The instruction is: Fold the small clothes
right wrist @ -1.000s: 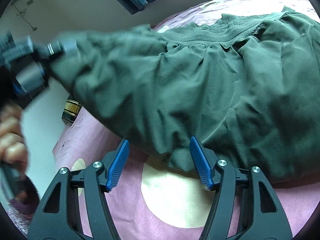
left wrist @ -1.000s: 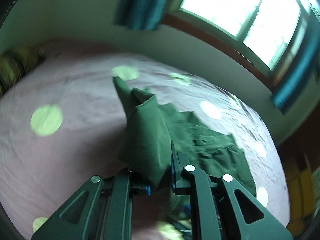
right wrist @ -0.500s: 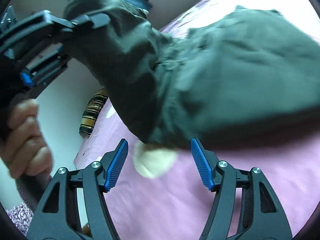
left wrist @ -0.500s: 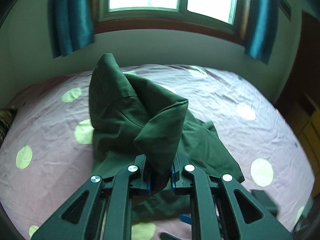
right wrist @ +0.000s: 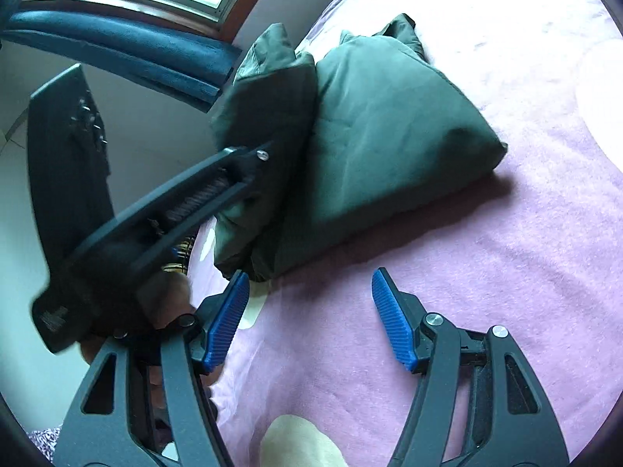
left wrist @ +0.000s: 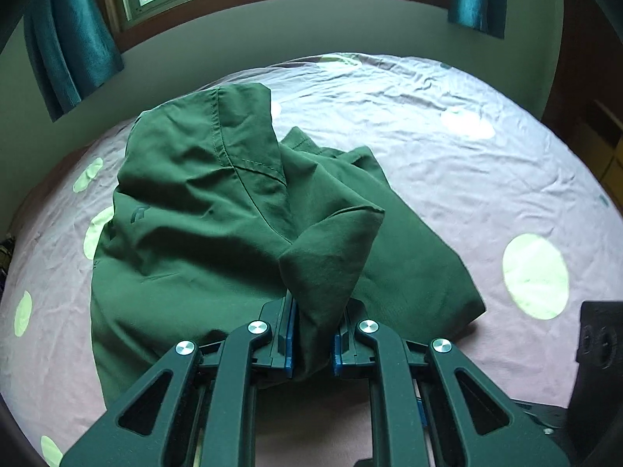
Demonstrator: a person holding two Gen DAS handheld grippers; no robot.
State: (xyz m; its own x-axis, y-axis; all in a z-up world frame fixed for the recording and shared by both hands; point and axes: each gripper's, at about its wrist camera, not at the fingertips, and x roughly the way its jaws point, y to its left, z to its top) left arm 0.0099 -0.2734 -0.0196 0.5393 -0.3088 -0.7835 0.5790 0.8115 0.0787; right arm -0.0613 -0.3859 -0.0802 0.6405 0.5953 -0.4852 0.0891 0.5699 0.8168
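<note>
Dark green shorts point(left wrist: 202, 225) lie partly doubled over on a pink bed sheet point(left wrist: 447, 148) with pale green dots. My left gripper point(left wrist: 313, 344) is shut on a bunched corner of the green cloth, which rises in a peak above its blue pads. In the right wrist view the same shorts point(right wrist: 381, 132) lie folded on the sheet, and the left gripper point(right wrist: 268, 159) reaches in from the left, gripping the near fold. My right gripper point(right wrist: 307, 315) stands open over bare sheet just in front of the shorts, with nothing between its blue pads point(right wrist: 393, 319).
A window with teal curtains point(left wrist: 70, 50) sits behind the bed. A wooden cupboard point(left wrist: 592, 128) stands at the right edge. A striped pillow point(right wrist: 183, 249) shows behind the left gripper. A hand point(right wrist: 171, 292) holds the left gripper's handle. Part of the right gripper's body point(left wrist: 599, 338) shows at lower right.
The left gripper has carried the held corner across and down, so the shorts now lie doubled on the bed. The right gripper has drawn back from under the cloth and stayed open.
</note>
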